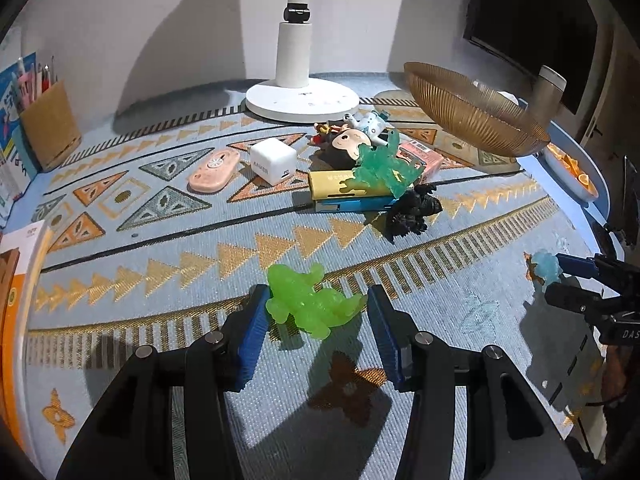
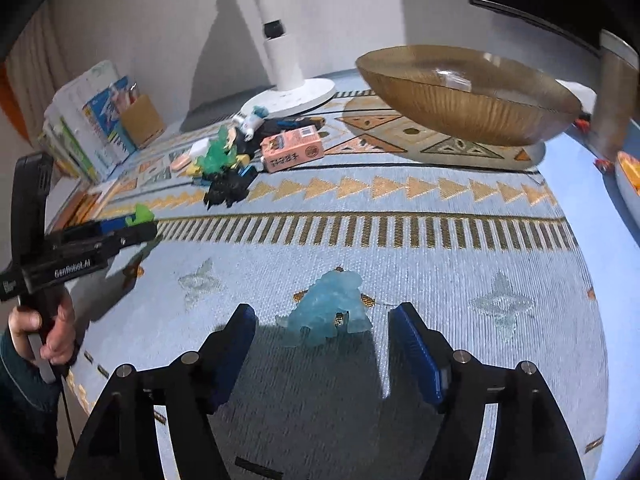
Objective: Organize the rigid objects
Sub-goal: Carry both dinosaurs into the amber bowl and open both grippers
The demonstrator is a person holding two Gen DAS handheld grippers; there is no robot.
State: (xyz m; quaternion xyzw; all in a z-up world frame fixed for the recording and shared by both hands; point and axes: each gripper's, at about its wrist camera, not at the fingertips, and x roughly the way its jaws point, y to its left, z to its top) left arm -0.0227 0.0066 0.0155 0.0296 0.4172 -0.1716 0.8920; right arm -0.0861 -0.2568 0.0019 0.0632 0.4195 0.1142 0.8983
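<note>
A translucent green dinosaur toy lies on the patterned mat between the fingers of my left gripper, which is open around it. A pale blue translucent dinosaur toy lies between the fingers of my right gripper, also open. A pile sits further back: a teal dinosaur, a black dinosaur, yellow and blue boxes, a pink box, cartoon figures, a white charger and a pink oval case. The amber ribbed bowl stands at the back right.
A white lamp base stands at the back. A cardboard pen holder and books are at the far left. A dish of orange slices sits at the right table edge. An orange and white box lies at the left.
</note>
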